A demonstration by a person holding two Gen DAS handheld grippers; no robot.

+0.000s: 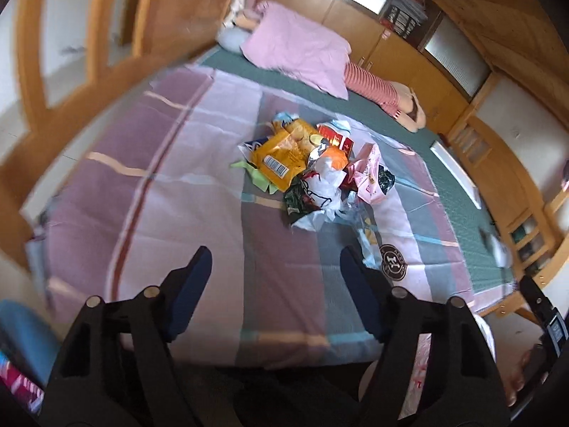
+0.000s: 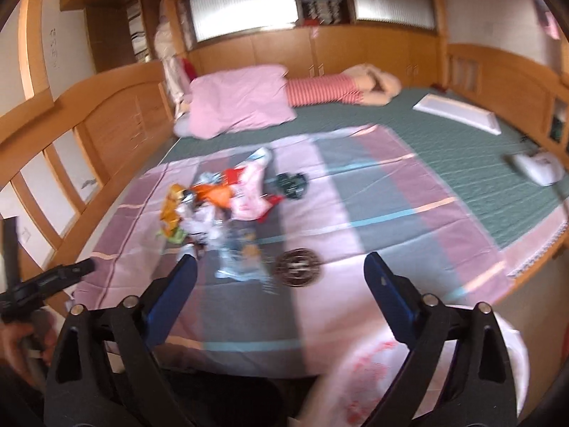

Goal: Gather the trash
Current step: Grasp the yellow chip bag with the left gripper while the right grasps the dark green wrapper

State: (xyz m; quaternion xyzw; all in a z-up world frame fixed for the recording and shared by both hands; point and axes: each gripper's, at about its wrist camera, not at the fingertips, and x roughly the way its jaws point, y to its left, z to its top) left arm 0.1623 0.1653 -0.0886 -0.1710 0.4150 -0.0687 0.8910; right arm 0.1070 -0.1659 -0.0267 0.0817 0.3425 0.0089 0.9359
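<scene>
Trash [image 1: 306,167] lies heaped mid-frame on the bed [image 1: 199,192]: light, crinkly, slippery wrappers. Both your left gripper [image 1: 275,263] and right gripper [image 2: 281,267] hang empty, fingers spread. Pinch a folded edge, probably the yellow bag's [image 1: 281,160].

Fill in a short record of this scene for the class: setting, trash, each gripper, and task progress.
setting: bed covered by a checked sheet
trash: pile of wrappers lying together on the sheet
left gripper: open, holds nothing, short of the pile
right gripper: open, holds nothing
other: pink pillow at the far end
progress: nothing picked up yet
</scene>
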